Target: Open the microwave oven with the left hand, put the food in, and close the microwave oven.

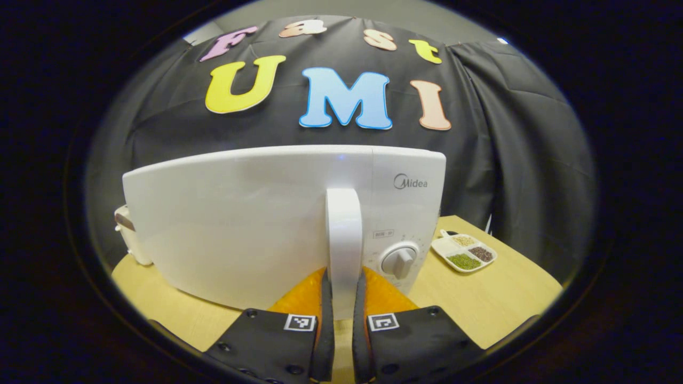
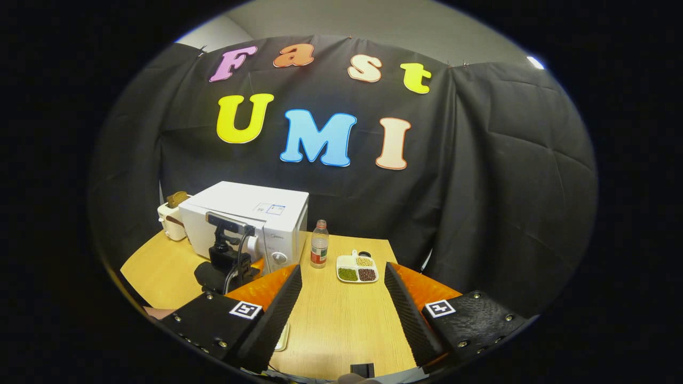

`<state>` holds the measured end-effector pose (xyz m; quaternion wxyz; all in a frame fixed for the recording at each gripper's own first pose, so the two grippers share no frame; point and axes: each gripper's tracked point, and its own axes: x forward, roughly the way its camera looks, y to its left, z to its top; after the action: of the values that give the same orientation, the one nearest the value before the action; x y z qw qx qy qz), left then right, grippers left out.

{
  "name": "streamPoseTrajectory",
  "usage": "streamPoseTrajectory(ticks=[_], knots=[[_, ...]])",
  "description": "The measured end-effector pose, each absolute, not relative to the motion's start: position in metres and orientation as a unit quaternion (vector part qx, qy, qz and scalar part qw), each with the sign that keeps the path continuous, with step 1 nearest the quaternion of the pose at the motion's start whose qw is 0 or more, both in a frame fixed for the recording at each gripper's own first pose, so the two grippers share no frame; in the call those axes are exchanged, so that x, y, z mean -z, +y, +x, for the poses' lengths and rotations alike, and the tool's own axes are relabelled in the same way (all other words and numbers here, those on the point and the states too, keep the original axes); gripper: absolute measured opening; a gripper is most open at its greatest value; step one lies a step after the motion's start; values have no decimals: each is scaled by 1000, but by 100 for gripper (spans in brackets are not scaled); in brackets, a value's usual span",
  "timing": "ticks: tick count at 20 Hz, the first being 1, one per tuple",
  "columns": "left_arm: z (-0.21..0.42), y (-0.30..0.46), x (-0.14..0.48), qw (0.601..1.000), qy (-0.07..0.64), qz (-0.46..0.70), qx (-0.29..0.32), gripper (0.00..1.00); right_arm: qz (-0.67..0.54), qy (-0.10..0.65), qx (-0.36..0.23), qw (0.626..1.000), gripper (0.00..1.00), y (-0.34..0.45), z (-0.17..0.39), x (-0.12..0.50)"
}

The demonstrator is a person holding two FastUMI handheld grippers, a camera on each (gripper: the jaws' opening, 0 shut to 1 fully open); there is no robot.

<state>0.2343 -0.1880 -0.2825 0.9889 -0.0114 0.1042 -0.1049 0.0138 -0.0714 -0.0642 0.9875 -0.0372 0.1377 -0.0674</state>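
Note:
A white microwave oven (image 1: 240,224) stands on the wooden table, its door closed. My left gripper (image 1: 343,288) is shut on the door's white vertical handle (image 1: 344,234), one finger on each side. In the right gripper view the microwave oven (image 2: 251,216) sits at the left with the left gripper (image 2: 227,261) at its front. A white divided food tray (image 2: 357,268) with green, brown and pale grains lies on the table, ahead of my right gripper (image 2: 341,290), which is open and holds nothing. The food tray (image 1: 464,252) lies right of the microwave in the left gripper view.
A plastic bottle (image 2: 319,244) stands just right of the microwave. A white toaster (image 2: 172,216) with bread sits behind the microwave's left side. The microwave's round knob (image 1: 400,261) is right of the handle. The wooden table (image 2: 341,320) stretches toward me.

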Motion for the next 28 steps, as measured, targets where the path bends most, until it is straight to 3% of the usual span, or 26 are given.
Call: streamPoseTrajectory(ticks=[2, 6, 12, 16, 19, 20, 21, 28], knots=[[205, -176, 277, 990, 79, 21, 112, 22, -27, 137, 61, 988, 95, -66, 12, 65], [150, -149, 284, 988, 96, 14, 118, 22, -20, 147, 33, 988, 95, -44, 11, 76], [67, -76, 293, 991, 116, 44, 58, 29, -14, 159, -32, 987, 96, 7, 11, 82], [31, -15, 286, 992, 105, 69, 13, 48, -23, 154, -72, 985, 95, 39, 13, 84], [16, 20, 279, 993, 96, 71, -8, 88, -17, 153, -95, 984, 95, 61, 16, 89], [13, 31, 280, 992, 100, 73, -14, 90, -10, 154, -101, 983, 95, 68, 16, 91], [9, 42, 280, 992, 102, 76, -22, 100, -2, 157, -109, 982, 95, 77, 16, 93], [-25, 114, 268, 990, 104, 75, -65, 97, -2, 156, -152, 976, 95, 122, 11, 98]])
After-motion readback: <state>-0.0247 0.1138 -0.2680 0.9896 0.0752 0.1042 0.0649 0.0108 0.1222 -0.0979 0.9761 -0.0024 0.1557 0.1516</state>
